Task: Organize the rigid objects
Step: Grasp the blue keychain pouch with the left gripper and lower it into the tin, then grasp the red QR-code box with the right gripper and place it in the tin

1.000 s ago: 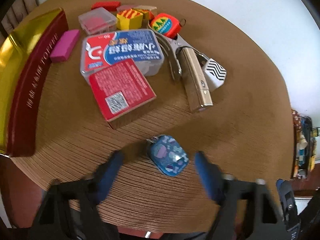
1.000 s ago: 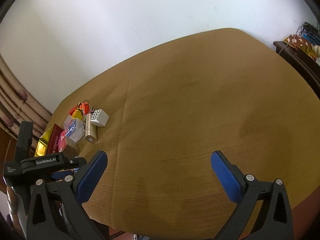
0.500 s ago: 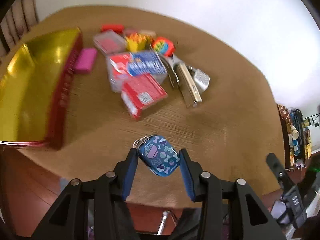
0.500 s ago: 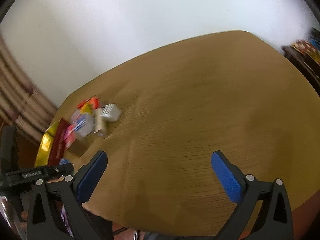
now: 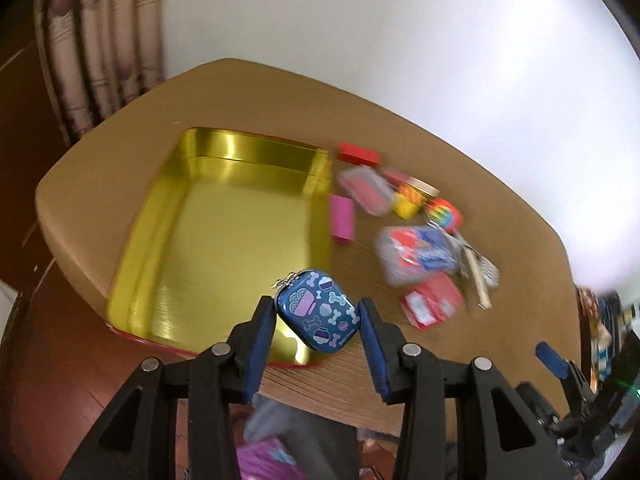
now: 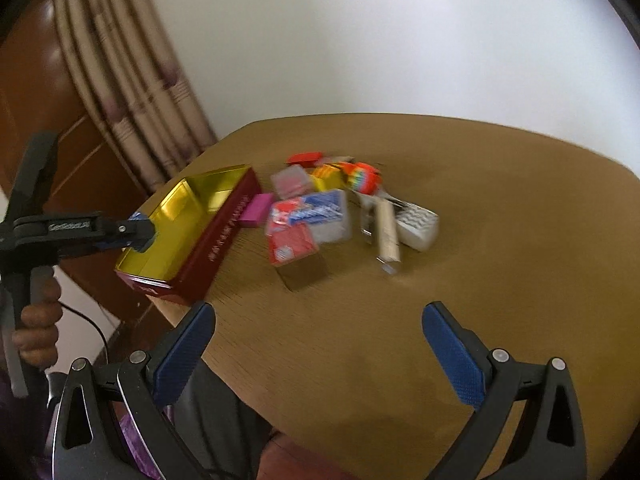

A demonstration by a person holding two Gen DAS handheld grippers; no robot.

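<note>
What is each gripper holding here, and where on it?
The left gripper clamps the blue patterned tin across its two opposite side edges. The right gripper is open and holds nothing.

Left gripper (image 5: 318, 322) fingers clamped; right gripper (image 6: 316, 350) fingers spread wide.

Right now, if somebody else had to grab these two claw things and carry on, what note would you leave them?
Left claw: shut on the blue patterned tin, held above the near right corner of the gold tray.
Right claw: open, holding nothing, over bare table.
Done: nothing lies in the tray yet.
Left: drop the tin in, then move the pile beside the tray, including the pink block, red box and clear case.
</note>
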